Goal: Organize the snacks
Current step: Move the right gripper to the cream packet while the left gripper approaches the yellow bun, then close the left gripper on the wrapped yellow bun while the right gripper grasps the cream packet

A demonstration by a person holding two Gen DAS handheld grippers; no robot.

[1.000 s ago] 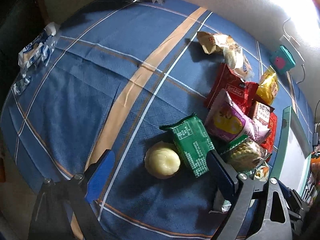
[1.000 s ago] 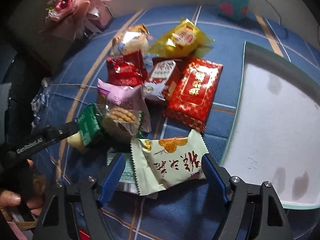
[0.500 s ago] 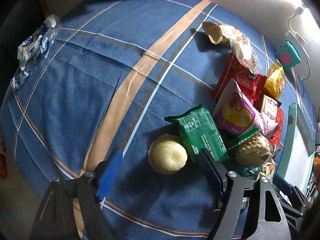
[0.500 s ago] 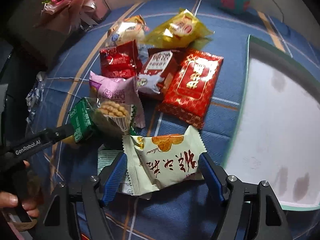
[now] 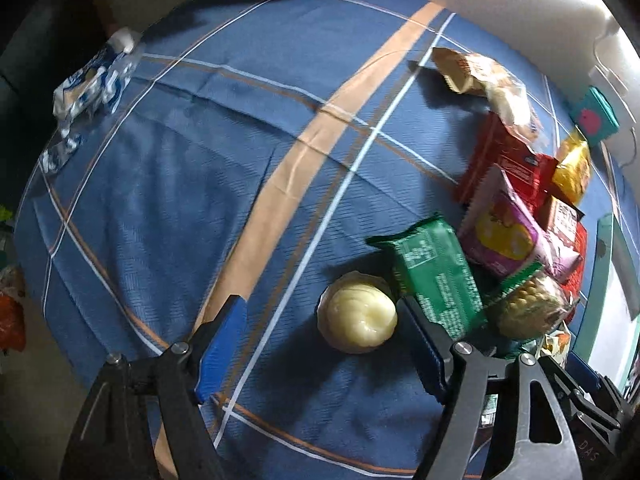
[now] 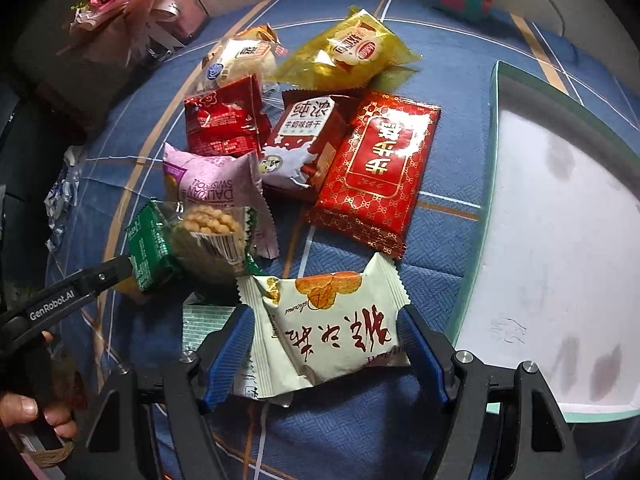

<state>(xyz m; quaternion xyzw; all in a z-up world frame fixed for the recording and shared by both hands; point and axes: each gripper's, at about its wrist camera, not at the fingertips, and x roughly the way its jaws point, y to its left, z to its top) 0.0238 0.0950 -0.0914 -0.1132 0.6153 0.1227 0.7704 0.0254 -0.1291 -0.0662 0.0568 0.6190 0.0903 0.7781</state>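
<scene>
The cream peach-crisp packet (image 6: 332, 328) lay crosswise, red characters inverted, between the right gripper's (image 6: 326, 356) spread jaws (left gripper (image 5: 320, 344) likewise agape, arm marked "GenRobot.AI").

My right hand-held gripper (image 6: 326, 344) brackets the cream pastry packet (image 6: 332, 324), blue pads wide either side, beside the white tray (image 6: 560, 240).

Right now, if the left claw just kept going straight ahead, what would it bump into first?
Probably the round pale yellow pastry, which lies just ahead between the open fingers of the left claw, nearer the right finger. The green packet sits just beyond it. Depth is hard to judge through this lens.
</scene>
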